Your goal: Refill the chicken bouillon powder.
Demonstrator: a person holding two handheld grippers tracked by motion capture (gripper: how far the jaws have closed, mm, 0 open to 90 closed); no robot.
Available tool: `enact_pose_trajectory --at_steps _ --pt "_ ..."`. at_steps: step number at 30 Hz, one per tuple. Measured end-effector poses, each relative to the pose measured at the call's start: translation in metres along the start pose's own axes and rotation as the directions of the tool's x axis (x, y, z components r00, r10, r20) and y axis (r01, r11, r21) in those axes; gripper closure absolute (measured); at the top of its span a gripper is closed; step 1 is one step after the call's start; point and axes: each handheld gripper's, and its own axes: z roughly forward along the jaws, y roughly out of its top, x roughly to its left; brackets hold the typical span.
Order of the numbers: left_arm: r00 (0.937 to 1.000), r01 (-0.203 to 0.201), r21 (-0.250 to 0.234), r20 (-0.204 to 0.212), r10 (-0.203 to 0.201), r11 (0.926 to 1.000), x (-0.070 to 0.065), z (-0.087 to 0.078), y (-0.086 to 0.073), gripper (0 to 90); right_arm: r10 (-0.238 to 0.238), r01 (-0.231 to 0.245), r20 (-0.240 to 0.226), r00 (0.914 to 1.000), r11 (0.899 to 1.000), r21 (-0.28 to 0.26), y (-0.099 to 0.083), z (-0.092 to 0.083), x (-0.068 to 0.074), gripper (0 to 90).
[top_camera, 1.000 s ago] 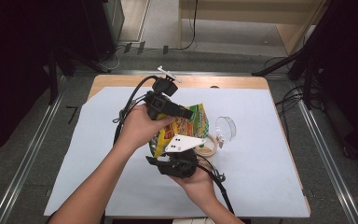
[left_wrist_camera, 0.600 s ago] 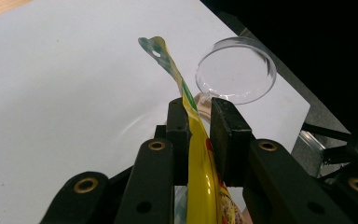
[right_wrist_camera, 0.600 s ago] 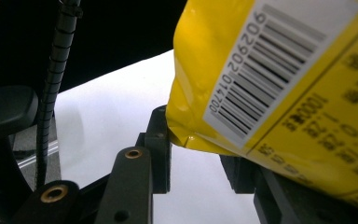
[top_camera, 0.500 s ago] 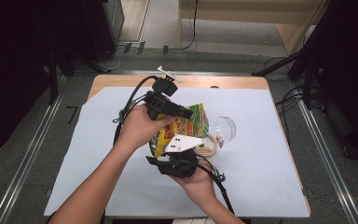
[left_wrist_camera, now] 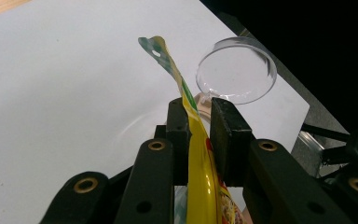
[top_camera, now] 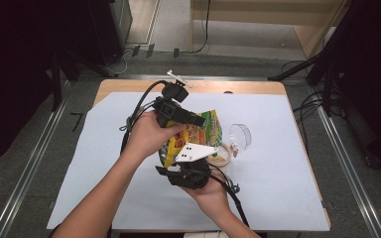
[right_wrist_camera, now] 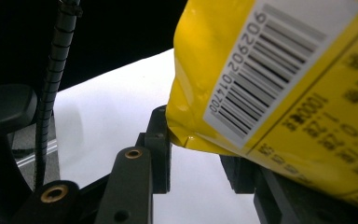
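A yellow snack bag hangs above the table between both grippers. My left gripper comes in from the upper left and is shut on the bag's thin sealed edge, as the left gripper view shows from close up. My right gripper, under its white plate, holds the bag from below. In the right gripper view the bag's barcode corner sits between the jaws. A clear round plastic cup lies on its side just right of the bag, also ahead of the jaws.
A small round container with tan contents sits by the right gripper, partly hidden. A white sheet covers the wooden table. Cables trail from both grippers. Dark stands flank the table.
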Motion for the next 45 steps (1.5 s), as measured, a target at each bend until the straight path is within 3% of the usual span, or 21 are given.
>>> enact_pose_trajectory --at_steps 45 --pt "1.0000 0.002 -0.002 0.002 -0.002 1.0000 0.0010 -0.0007 -0.0025 78.1 -0.011 0.011 0.006 0.9999 1.000 0.001 -0.0009 0.0014 0.0012 67.7"
